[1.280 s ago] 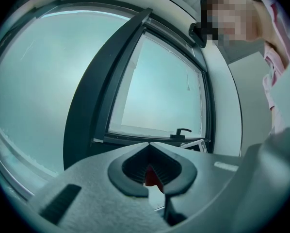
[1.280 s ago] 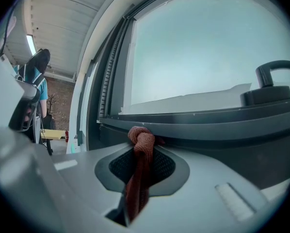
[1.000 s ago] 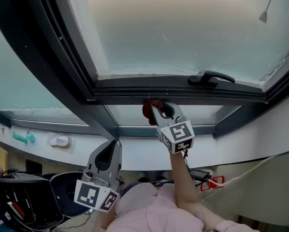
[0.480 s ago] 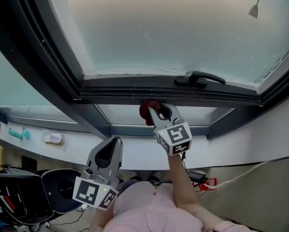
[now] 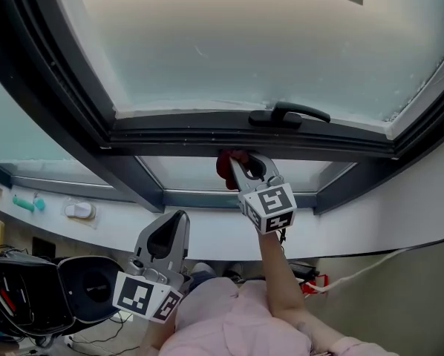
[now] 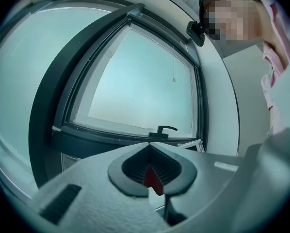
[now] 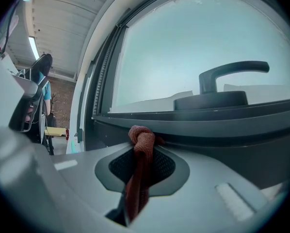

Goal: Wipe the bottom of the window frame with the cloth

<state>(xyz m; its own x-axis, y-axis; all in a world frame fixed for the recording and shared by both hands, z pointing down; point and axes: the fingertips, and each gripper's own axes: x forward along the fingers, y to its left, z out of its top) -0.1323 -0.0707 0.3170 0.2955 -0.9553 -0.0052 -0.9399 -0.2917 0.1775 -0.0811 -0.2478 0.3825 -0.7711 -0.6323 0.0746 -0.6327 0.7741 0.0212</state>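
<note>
Since a second ago the view has swung: the black lever window handle (image 5: 289, 113) now sits closer to the right gripper (image 5: 240, 167), so the wipe looks to have crept right along the rail

Head view: right gripper is raised, jaws clamped on the bunched red woven cloth (image 5: 228, 167), and the cloth is pressed up against the dark grey bottom rail of the window frame (image 5: 177, 141), just left of the handle. Left gripper (image 5: 170, 225) hangs low, well apart from the frame, jaws together. Judgement: mid-wipe, with rail left on both sides. No streak or dust line shows, so the cleaned stretch can't be told. The jaws hide the contact patch

Left gripper view: left gripper (image 6: 152, 171) closed on nothing. The red sliver in the pad hollow is probably the cloth further up, too small to be sure. Handle (image 6: 164, 129) and rail (image 6: 96, 140) are far off

Right gripper view: the cloth's knot (image 7: 141, 142) touches the rail's lower edge (image 7: 222, 125), pinched between the pads of the right gripper (image 7: 142, 166). Its tail drops out of frame. The rail's right end is cut off
</note>
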